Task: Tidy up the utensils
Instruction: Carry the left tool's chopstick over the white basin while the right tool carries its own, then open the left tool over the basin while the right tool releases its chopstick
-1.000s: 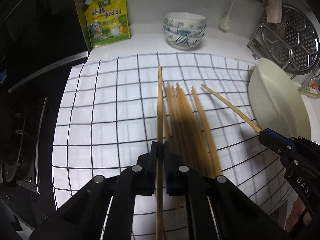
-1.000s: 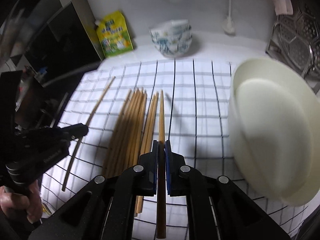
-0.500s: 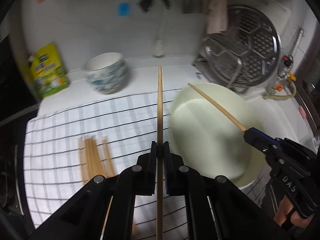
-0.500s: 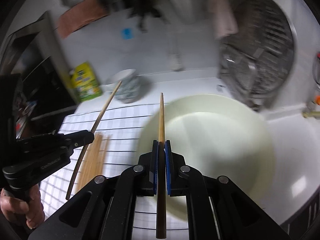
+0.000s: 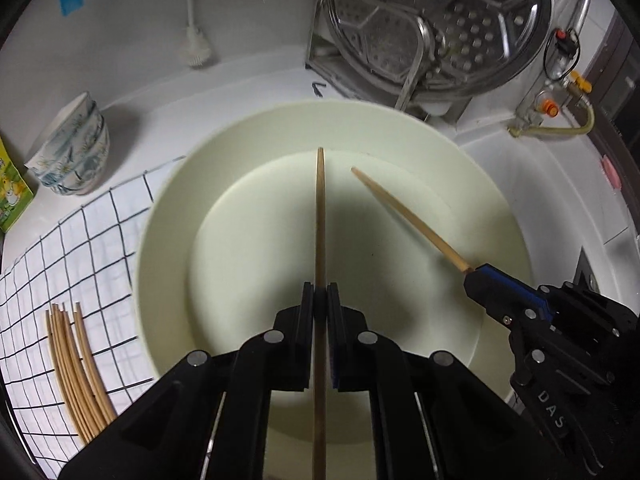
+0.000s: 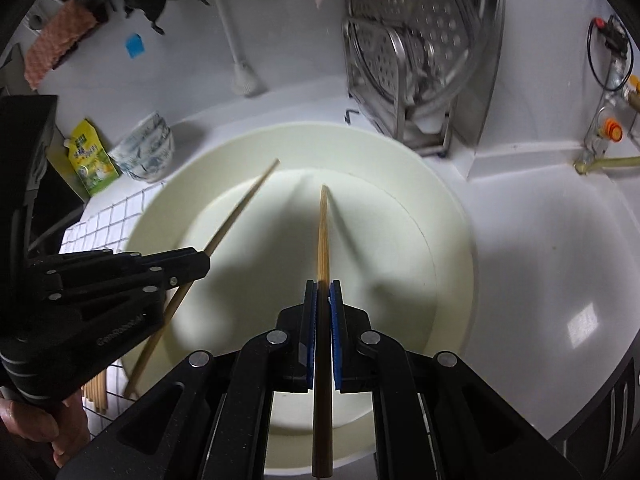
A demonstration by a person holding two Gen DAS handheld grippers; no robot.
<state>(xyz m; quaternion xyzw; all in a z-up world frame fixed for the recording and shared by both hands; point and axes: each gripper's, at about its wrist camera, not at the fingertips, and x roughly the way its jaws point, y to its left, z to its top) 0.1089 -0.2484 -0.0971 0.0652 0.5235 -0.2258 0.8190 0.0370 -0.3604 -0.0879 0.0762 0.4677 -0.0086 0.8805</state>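
Observation:
My left gripper (image 5: 319,298) is shut on a wooden chopstick (image 5: 320,216) that points forward over a large pale-green basin (image 5: 168,216). My right gripper (image 6: 323,294) is shut on a second chopstick (image 6: 323,236), also held over the basin (image 6: 452,248). Each gripper shows in the other's view: the right one (image 5: 476,274) with its chopstick (image 5: 404,216) at the right, the left one (image 6: 202,260) with its chopstick (image 6: 240,204) at the left. Several more chopsticks (image 5: 76,364) lie on the checked cloth (image 5: 68,260) to the left.
Stacked patterned bowls (image 5: 72,152) and a yellow-green pouch (image 6: 90,158) stand at the back left. A steel steamer rack (image 5: 436,20) stands behind the basin. A white sink (image 6: 560,264) lies to the right, with a gas valve (image 5: 550,108) at the wall.
Both grippers have swung right from the cloth, each carrying its chopstick, and now hold them over the basin. The pile of chopsticks stays on the cloth.

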